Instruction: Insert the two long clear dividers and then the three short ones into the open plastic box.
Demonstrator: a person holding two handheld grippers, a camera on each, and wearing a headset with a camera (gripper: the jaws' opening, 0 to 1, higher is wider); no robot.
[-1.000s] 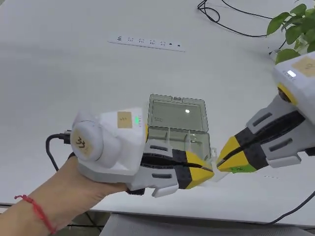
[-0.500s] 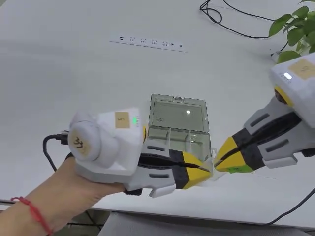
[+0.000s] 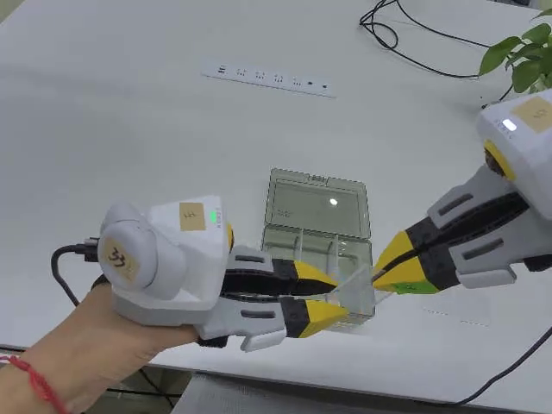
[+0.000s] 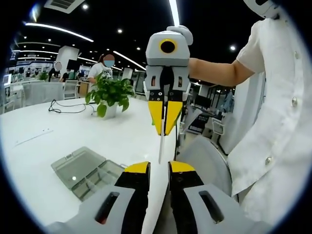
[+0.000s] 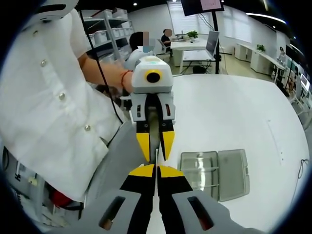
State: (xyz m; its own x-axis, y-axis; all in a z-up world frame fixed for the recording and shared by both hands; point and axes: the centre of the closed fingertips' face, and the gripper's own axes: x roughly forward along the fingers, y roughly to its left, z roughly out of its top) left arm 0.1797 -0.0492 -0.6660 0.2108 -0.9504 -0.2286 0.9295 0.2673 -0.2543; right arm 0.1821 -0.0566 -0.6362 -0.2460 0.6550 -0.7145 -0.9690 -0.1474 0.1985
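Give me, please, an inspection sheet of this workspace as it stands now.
Surface: white table, no spills seen.
Job's things: open plastic box lies with its lid back; one clear divider is held off the table.
Clutter: power strip and potted plant on the far side.
Grippers: right gripper shut on the divider; left gripper open, jaws either side of it.
Cables: black cable loops far right; second cable leaves the left gripper.
Surroundings: open office, desks behind.

1. Bare bench (image 3: pixel 129 147) left of the open box (image 3: pixel 317 205) gives wide passage.
2. Left claw (image 3: pixel 342 293), right claw (image 3: pixel 377 280) and the clear divider (image 3: pixel 359 291) block the box's near edge.
3. Power strip (image 3: pixel 272 78), cables (image 3: pixel 431 59) and plant (image 3: pixel 520 56) lie far behind.
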